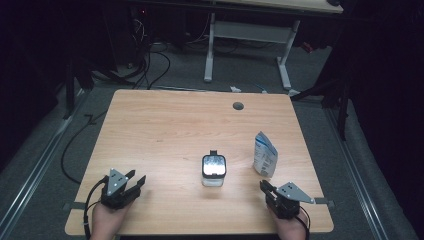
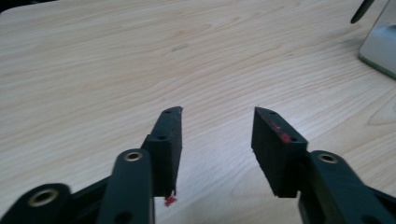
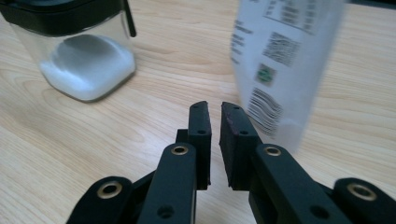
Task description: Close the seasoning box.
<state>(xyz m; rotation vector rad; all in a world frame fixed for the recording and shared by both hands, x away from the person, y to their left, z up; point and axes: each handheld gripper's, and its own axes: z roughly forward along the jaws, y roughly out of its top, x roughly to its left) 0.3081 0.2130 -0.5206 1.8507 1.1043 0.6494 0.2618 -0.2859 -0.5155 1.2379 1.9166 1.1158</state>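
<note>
A: Where, and how to handle?

B: Clear jar (image 1: 213, 171) with black lid, white powder inside, mid-counter (image 1: 165, 130); standing pouch (image 1: 264, 154) just right of it. Jar likely rigid, smooth, a bit slippery: best gripped across the sides under the lid. Pouch light, crushable, easily toppled.

A: Tools?

B: Left tool (image 2: 217, 140) near-left, jaws parted about halfway, empty. Right tool (image 3: 215, 140) near-right, just short of the pouch, narrow gap, holding nothing.
</note>
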